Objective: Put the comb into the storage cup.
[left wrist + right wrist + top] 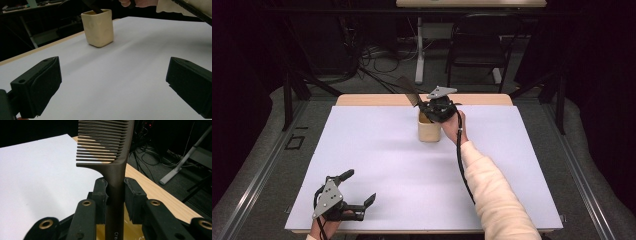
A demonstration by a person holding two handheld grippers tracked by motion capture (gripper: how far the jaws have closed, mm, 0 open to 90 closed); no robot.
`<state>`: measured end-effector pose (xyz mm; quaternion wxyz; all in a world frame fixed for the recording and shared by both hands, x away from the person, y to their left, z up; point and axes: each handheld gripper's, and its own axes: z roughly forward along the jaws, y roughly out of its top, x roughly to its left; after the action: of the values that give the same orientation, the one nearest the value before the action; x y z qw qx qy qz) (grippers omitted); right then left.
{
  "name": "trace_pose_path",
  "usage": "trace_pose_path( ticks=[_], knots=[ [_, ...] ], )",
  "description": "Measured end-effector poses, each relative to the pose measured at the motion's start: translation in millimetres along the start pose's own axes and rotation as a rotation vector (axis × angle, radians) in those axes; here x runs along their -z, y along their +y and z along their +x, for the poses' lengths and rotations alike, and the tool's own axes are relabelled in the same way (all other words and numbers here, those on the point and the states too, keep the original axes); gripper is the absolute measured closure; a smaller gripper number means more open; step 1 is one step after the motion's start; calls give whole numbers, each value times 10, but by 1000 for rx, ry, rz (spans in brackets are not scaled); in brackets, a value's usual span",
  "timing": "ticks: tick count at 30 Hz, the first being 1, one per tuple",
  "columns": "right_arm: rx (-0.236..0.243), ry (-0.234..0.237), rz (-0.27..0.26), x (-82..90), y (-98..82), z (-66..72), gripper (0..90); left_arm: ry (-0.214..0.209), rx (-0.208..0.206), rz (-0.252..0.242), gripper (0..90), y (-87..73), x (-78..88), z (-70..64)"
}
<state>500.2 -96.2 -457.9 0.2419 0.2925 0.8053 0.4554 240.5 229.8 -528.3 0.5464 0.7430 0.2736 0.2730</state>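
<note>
So the comb (110,152) is a dark brown plastic one with long fine teeth on one side and a straight handle, and I'd guess it weighs next to nothing. The spine looks stiff, but those teeth probably flex and could snap if squeezed, so the handle just below the teeth is the sane place to grab. That's where the right gripper (116,192) has it, jaws clamped on the handle from both sides, comb standing upright with its lower end down in the cream square cup (429,129). Smooth plastic looks slippery, so it could twist in the pads. The cup sits near the far edge of the white table (377,165). The left gripper (358,192) rests at the near left corner, jaws wide apart, nothing in them.
</note>
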Motion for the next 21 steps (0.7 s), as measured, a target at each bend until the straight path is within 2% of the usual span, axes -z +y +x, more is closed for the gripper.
trace_pose_path(
  ticks=[21],
  knots=[
    [5, 0, 18, -7, -24, -26, 723, 2, -6, -1, 1, 3, 8, -3]
  ],
)
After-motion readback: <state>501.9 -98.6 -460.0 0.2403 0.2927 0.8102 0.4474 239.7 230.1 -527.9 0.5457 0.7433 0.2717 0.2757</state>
